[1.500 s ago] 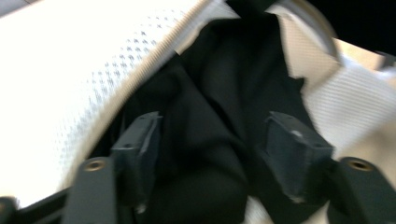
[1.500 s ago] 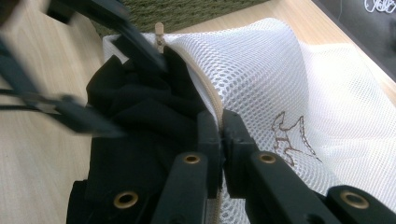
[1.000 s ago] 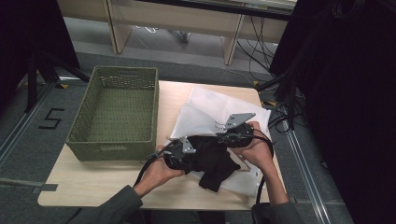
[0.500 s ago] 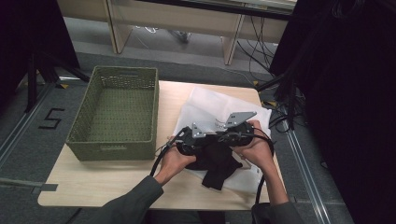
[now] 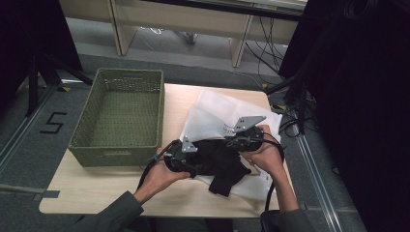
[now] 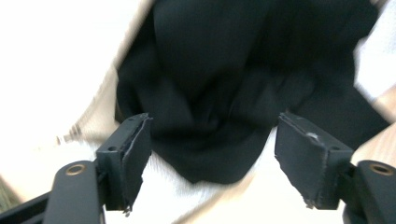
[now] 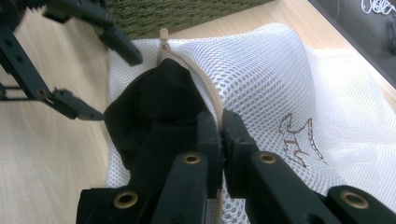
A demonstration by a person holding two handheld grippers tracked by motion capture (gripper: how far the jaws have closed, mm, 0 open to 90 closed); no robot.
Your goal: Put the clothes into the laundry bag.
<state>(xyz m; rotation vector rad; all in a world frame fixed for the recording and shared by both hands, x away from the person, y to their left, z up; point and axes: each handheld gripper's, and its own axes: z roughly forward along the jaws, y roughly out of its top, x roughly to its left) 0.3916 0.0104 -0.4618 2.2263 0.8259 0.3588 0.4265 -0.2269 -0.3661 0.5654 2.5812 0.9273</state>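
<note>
With the black garment half inside the white mesh laundry bag on the table, the right gripper clamps the zipper edge (jaws closed); the left gripper, jaws wide, may snag mesh; the opening could collapse.

Green basket blocks the table's left; front edge bare.

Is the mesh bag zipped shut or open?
Open: the mesh bag gapes along its zipper, black cloth poking out; the right gripper pinches the edge.
</note>
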